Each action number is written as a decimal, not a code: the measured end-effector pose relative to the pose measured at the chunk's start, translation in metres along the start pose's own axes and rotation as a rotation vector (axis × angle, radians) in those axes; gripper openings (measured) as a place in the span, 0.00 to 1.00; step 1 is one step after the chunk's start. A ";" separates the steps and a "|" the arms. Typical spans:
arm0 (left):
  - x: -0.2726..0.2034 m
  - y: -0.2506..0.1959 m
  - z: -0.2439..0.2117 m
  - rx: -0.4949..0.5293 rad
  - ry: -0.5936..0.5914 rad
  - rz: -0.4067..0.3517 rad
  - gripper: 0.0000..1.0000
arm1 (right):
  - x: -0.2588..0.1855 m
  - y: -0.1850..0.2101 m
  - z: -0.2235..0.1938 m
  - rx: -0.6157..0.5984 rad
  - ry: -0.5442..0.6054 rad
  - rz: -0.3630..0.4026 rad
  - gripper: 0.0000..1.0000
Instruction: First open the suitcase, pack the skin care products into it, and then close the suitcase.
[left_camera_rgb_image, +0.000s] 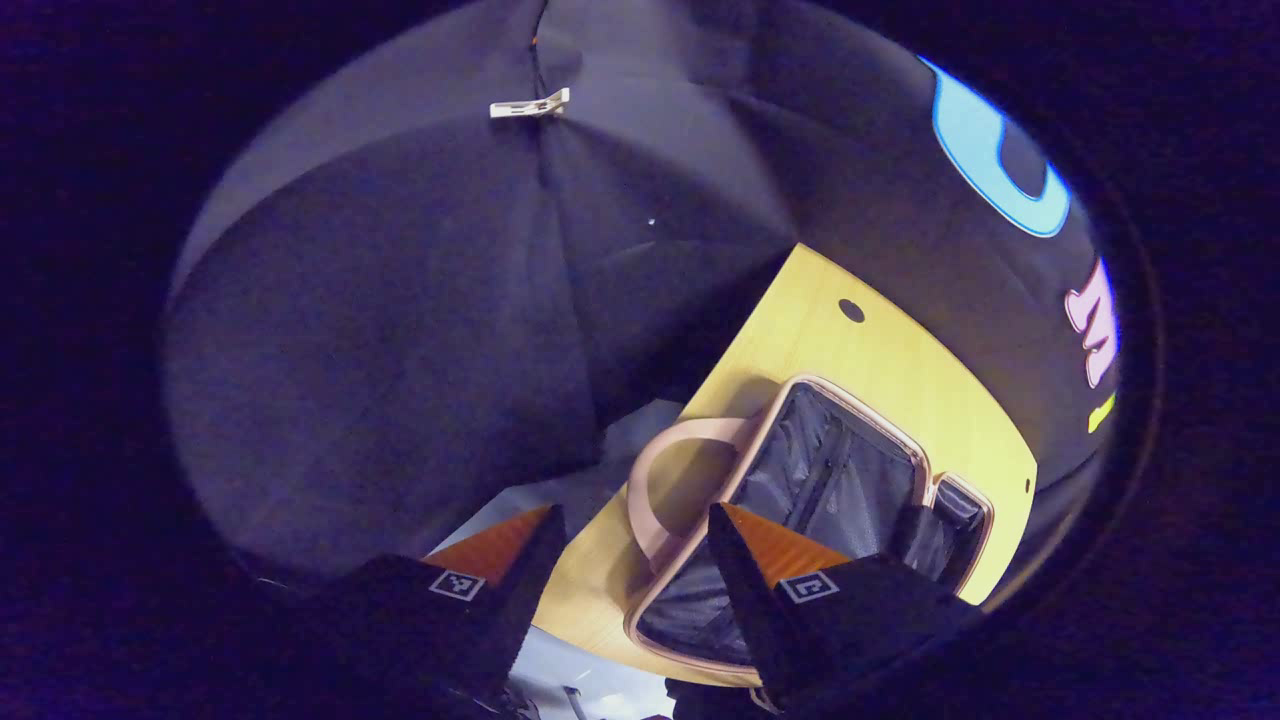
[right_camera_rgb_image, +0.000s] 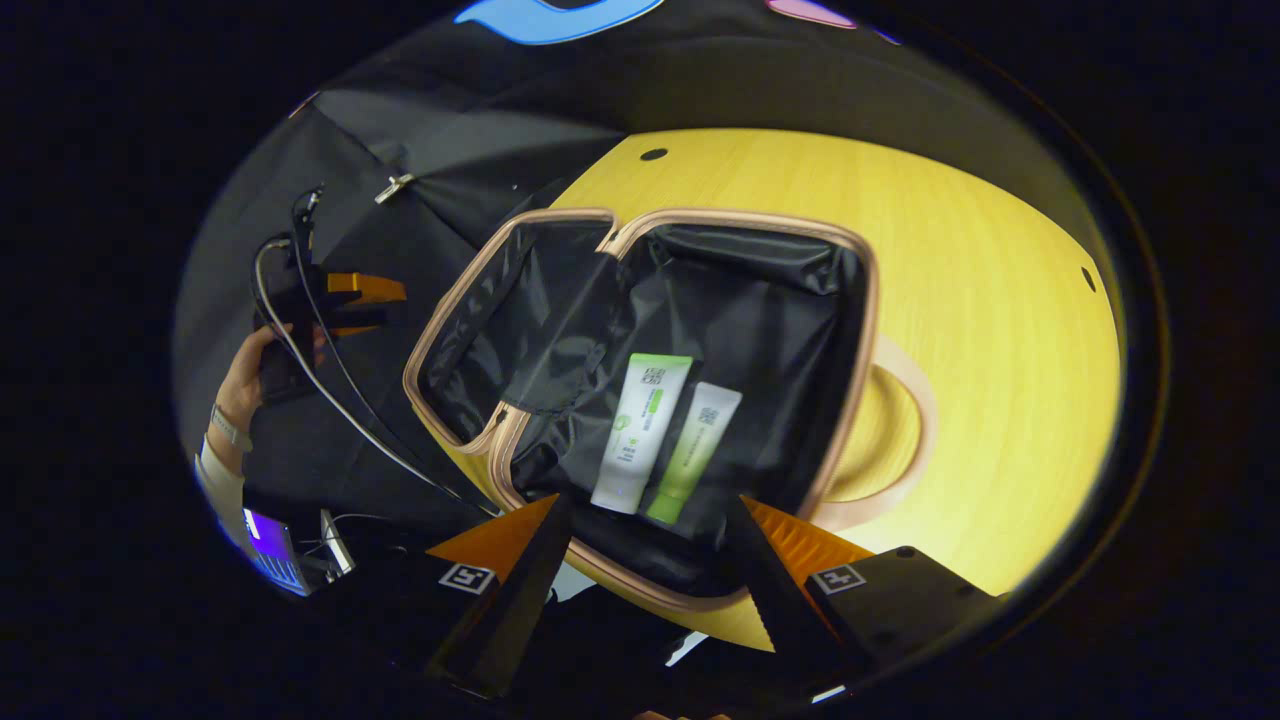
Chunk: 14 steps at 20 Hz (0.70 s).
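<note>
Wood, cloth and plastic as we see them

We see a table (right_camera_rgb_image: 980, 300) of smooth, light wood-grain with a soft sheen. The suitcase (right_camera_rgb_image: 860, 300) has a smooth pinkish rim and a black cloth lining (right_camera_rgb_image: 760, 320), thin, creased and faintly shiny. Two tubes (right_camera_rgb_image: 640, 430) inside look like smooth matt plastic. The booth wall (left_camera_rgb_image: 400, 350) is matt dark cloth, held by a pale plastic-looking clip (left_camera_rgb_image: 530, 104).

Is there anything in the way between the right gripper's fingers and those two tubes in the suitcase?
No. In the right gripper view, the right gripper hangs open just short of the two tubes; between them lies bare black lining of the open suitcase.
</note>
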<state>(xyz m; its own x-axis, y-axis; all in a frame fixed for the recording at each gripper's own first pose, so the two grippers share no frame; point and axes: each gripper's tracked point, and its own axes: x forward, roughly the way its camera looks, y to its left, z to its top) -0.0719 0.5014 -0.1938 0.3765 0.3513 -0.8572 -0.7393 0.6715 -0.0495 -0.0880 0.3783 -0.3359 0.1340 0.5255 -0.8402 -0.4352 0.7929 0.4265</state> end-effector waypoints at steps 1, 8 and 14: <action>0.012 0.004 0.000 -0.002 0.035 0.011 0.92 | -0.003 -0.007 0.002 0.015 -0.002 -0.006 0.97; 0.098 0.019 -0.020 0.110 0.186 0.145 0.92 | -0.022 -0.066 0.006 0.125 -0.016 -0.111 0.98; 0.095 -0.007 -0.017 0.201 0.135 0.080 0.13 | -0.035 -0.080 -0.003 0.162 -0.011 -0.106 0.98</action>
<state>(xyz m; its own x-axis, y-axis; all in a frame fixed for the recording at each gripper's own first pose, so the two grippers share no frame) -0.0403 0.5188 -0.2836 0.2334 0.3269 -0.9158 -0.6329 0.7661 0.1122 -0.0603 0.2954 -0.3418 0.1814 0.4391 -0.8799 -0.2689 0.8828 0.3851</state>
